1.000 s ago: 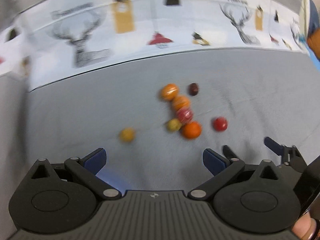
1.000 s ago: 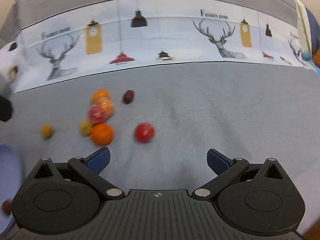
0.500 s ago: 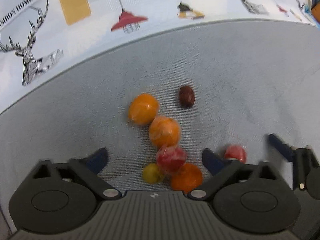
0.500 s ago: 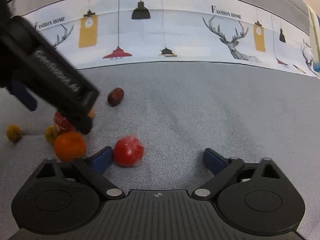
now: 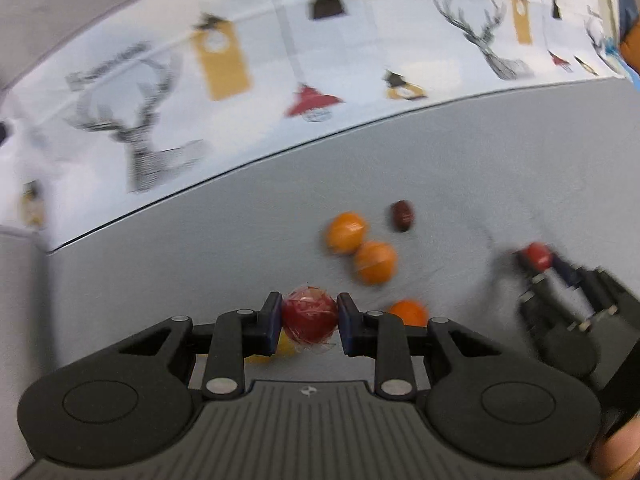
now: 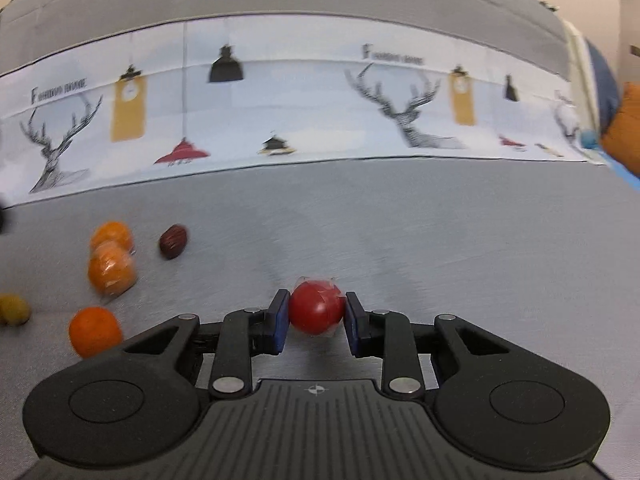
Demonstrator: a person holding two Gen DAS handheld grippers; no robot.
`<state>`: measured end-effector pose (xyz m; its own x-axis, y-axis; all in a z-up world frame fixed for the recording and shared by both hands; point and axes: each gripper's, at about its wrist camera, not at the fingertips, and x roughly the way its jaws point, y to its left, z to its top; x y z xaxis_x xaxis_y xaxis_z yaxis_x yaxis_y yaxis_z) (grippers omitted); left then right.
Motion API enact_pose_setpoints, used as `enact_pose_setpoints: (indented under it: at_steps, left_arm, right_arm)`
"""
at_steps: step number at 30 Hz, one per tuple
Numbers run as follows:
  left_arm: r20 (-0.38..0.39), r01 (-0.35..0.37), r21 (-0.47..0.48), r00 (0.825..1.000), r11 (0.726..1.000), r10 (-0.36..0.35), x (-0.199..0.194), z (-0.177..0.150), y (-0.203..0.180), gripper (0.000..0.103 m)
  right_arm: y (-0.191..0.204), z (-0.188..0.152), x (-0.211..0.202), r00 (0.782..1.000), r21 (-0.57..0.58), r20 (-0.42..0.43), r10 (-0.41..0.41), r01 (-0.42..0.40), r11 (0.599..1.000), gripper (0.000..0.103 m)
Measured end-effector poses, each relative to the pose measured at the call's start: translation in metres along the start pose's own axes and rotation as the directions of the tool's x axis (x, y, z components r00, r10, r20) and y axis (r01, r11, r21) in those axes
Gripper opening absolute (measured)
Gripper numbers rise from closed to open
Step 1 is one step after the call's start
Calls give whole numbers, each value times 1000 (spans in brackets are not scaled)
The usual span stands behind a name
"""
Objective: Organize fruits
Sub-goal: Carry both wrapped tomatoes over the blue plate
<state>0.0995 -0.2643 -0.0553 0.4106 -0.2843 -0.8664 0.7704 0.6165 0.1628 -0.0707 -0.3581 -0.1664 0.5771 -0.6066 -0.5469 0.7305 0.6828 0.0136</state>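
Observation:
My left gripper (image 5: pixel 309 320) has its jaws closing, and its pads press on a dark red wrapped fruit (image 5: pixel 309 314). A yellow fruit (image 5: pixel 286 344) peeks out under its left finger. Beyond lie three oranges (image 5: pixel 375 262) and a brown date (image 5: pixel 402 215) on the grey cloth. My right gripper (image 6: pixel 316 314) has its jaws closing tight on a bright red wrapped fruit (image 6: pixel 316 306). The left wrist view shows this gripper (image 5: pixel 540 260) at the right with that red fruit (image 5: pixel 538 253). Left of it in the right wrist view are the oranges (image 6: pixel 111 270), the date (image 6: pixel 173 241) and a yellow fruit (image 6: pixel 14 309).
A white cloth band (image 6: pixel 280 100) printed with deer and lamps runs across the back of the grey surface (image 6: pixel 440 240). An orange object (image 6: pixel 624 128) sits at the far right edge. A fingertip (image 5: pixel 616 456) shows at the lower right of the left wrist view.
Both grippers went from wide open to closed, the left on the dark red fruit in the cluster, the right on the lone bright red fruit. The left gripper has left the right wrist view.

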Motion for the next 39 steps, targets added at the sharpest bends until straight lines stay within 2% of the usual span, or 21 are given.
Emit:
enact_pose_setpoints:
  at_steps: [5, 8, 13, 18, 22, 25, 27, 31, 39]
  left_arm:
    - [3, -39, -78, 999, 996, 40, -55, -41, 38, 32]
    - [15, -40, -134, 999, 990, 42, -88, -70, 58, 32]
    - [6, -47, -208, 999, 977, 50, -132, -119, 83, 32]
    - [-10, -58, -275, 998, 960, 57, -163, -171, 102, 32]
    - [1, -77, -298, 997, 951, 80, -184, -209, 107, 32]
    - [11, -84, -312, 996, 947, 92, -196, -234, 108, 32]
    - [18, -78, -317, 996, 945, 88, -200, -245, 108, 32]
    - [28, -55, -327, 997, 943, 68, -204, -258, 106, 32]
    - [99, -22, -333, 993, 943, 58, -219, -257, 110, 32]
  right_arm:
    - [-3, 17, -43, 998, 7, 54, 14, -14, 1000, 30]
    - [2, 23, -82, 994, -17, 79, 74, -73, 997, 30]
    - [15, 25, -152, 976, -43, 57, 209, -206, 978, 30]
    - [39, 15, -218, 937, -81, 7, 348, -347, 934, 30]
    - [59, 6, -258, 890, -88, -60, 452, -455, 886, 30]
    - [74, -1, -283, 856, -96, -103, 506, -515, 852, 30]
    - [84, -5, -295, 845, -125, -115, 523, -535, 836, 30]
    - [101, -7, -309, 839, -192, -128, 529, -544, 817, 30]
    - [107, -7, -316, 858, -224, -122, 499, -513, 828, 30]
